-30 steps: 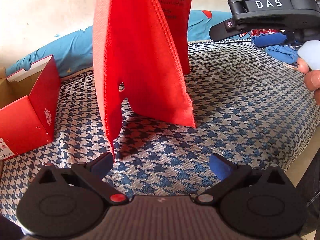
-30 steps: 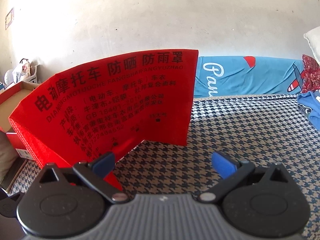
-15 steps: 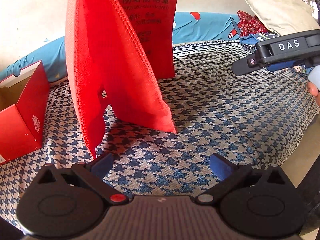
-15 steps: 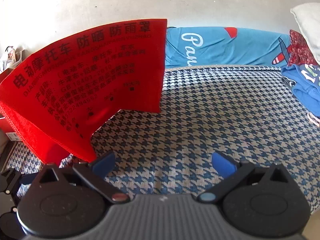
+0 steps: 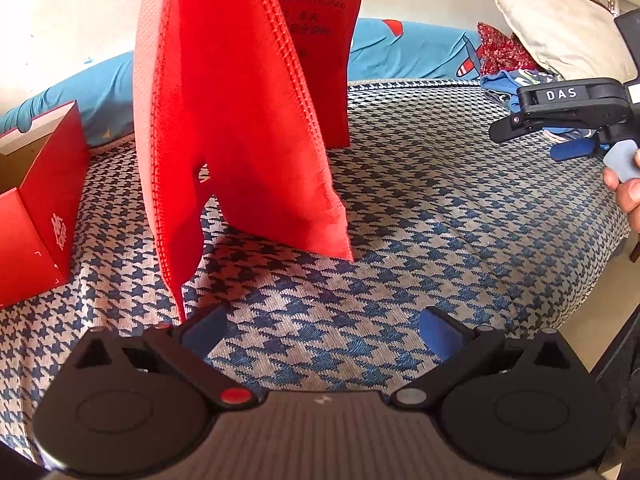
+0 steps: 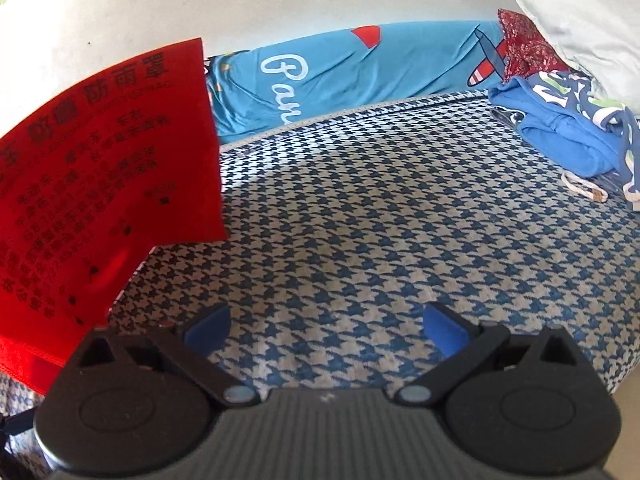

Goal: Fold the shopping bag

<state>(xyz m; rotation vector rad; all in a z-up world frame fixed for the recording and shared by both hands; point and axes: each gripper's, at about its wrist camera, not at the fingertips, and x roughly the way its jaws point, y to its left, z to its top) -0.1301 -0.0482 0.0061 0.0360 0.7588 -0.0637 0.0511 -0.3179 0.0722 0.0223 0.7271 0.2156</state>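
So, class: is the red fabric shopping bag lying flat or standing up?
Standing: the red fabric shopping bag rises upright off the houndstooth bedcover, unfolded.

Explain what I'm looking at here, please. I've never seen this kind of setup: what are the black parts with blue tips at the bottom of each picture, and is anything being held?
No robot here: a person holds a hand-operated two-finger gripper in each hand, and each carries a wide-angle camera looking forward along its fingers. One picture comes from the left gripper, the other from the right gripper. The black shapes at the bottom are each gripper's own body; the blue tips are its fingers. Both sets of fingers stand wide apart with nothing between them.

In the left view, the right gripper shows at the far right, marked DAS, with the person's hand under it.

On the houndstooth bed cover a red shopping bag stands upright, unfolded. Nearby are a red box, blue clothes and a pillow.
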